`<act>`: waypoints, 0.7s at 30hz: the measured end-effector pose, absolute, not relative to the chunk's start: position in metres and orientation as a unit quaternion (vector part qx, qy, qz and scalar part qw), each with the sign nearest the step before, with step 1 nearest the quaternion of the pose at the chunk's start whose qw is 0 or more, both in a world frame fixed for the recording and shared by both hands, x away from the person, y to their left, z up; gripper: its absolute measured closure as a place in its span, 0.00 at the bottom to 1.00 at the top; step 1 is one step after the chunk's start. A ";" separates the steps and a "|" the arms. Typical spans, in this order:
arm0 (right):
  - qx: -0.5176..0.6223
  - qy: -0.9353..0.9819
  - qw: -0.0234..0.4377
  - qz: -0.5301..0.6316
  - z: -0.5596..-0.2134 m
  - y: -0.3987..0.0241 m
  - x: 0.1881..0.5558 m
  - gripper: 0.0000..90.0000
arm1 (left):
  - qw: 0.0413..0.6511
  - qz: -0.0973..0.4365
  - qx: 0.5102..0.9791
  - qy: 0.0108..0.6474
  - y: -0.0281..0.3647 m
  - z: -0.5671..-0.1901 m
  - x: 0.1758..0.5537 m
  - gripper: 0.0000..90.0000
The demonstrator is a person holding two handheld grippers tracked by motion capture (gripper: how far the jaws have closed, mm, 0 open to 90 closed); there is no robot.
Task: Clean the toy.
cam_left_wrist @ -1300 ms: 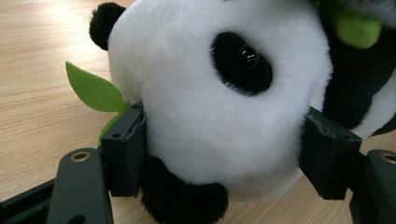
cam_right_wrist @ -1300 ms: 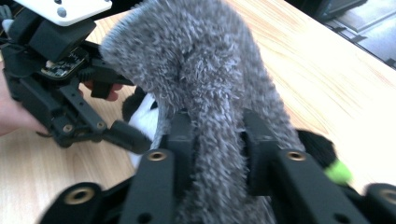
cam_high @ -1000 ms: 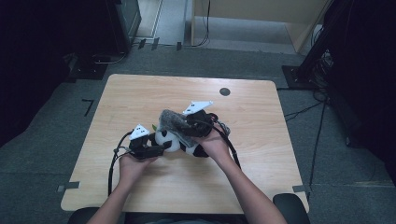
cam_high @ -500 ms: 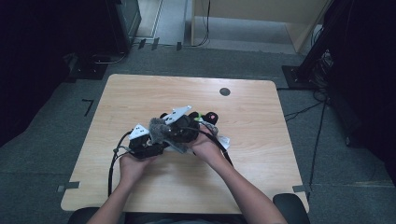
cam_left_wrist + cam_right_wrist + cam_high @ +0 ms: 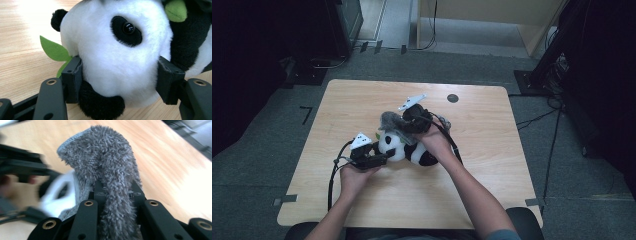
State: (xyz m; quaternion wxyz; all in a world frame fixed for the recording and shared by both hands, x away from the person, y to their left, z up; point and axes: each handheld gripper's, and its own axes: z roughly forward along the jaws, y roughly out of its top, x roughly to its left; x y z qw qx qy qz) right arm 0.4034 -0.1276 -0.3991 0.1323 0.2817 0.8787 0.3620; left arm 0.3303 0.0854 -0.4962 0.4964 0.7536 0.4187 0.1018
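A black-and-white panda plush (image 5: 404,147) lies on the wooden table (image 5: 492,165). My left gripper (image 5: 384,159) has its jaws on either side of the panda's head (image 5: 112,55). They have just been closing, and the pads (image 5: 72,75) press into the white fur. A green felt leaf (image 5: 53,50) sticks out behind the left pad. My right gripper (image 5: 404,122) hovers over the panda's far side, shut on a grey fuzzy cloth (image 5: 105,162). In the high view the cloth (image 5: 389,120) hangs just above the panda's head.
A small dark round spot (image 5: 453,98) marks the table's far right part. Black cables trail from both grippers across the tabletop. Dark equipment stands on the floor around the table.
My right gripper swung the grey cloth left over the panda, then drew back toward the far right, so more of the panda shows. The left hand stayed put.
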 end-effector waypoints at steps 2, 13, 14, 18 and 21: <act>0.301 0.875 0.135 0.355 -0.403 -0.133 0.412 0.83 | 0.496 0.101 0.754 0.419 0.085 -0.496 0.330 0.37; 0.321 0.860 0.126 0.376 -0.398 -0.141 0.418 0.84 | 0.499 0.097 0.751 0.421 0.086 -0.496 0.331 0.33; 0.315 0.859 0.123 0.384 -0.395 -0.140 0.415 0.84 | 0.500 0.098 0.750 0.422 0.086 -0.496 0.330 0.33; 0.284 0.865 0.114 0.397 -0.381 -0.129 0.392 0.84 | 0.501 0.100 0.748 0.422 0.085 -0.495 0.330 0.32; 0.259 0.874 0.112 0.396 -0.378 -0.120 0.376 0.84 | 0.502 0.099 0.747 0.424 0.085 -0.495 0.330 0.32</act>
